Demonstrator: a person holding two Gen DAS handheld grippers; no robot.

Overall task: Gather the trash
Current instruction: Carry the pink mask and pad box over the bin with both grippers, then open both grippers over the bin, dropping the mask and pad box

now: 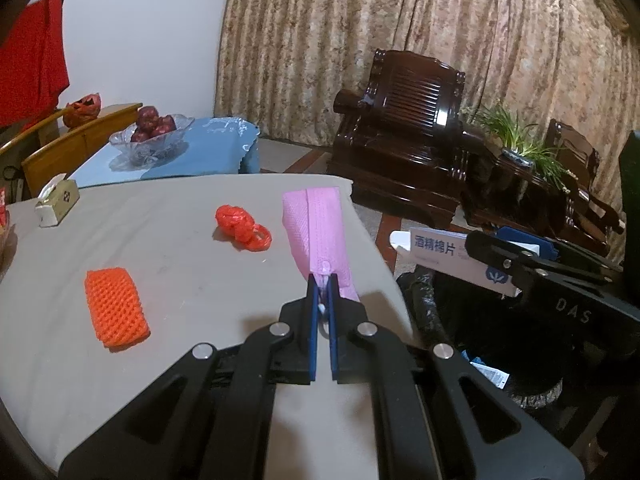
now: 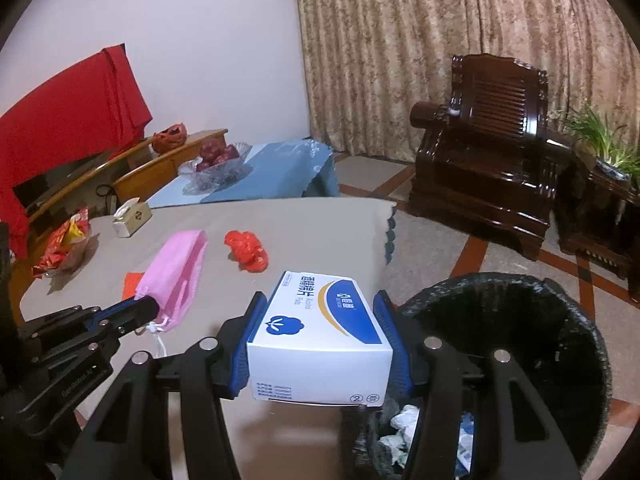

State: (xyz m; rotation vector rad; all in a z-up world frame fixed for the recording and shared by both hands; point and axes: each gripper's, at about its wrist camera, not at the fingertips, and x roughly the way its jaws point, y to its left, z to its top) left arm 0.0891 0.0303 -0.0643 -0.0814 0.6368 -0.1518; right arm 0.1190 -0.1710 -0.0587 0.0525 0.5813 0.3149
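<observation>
Left tongs (image 1: pixel 323 280) pinch the end of a soft pink cloth pouch (image 1: pixel 316 224) w/ a white string, held up over the grey table (image 1: pixel 180 280); right tongs (image 2: pixel 320 304) squeeze a white & blue cardboard box (image 2: pixel 320 320); round bin w/ black bag (image 2: pixel 520 320) sits just right of them, paper scraps inside; orange foam net (image 1: pixel 116 306) & red crumpled plastic bag (image 1: pixel 240 226) lie left of the left tongs.
</observation>
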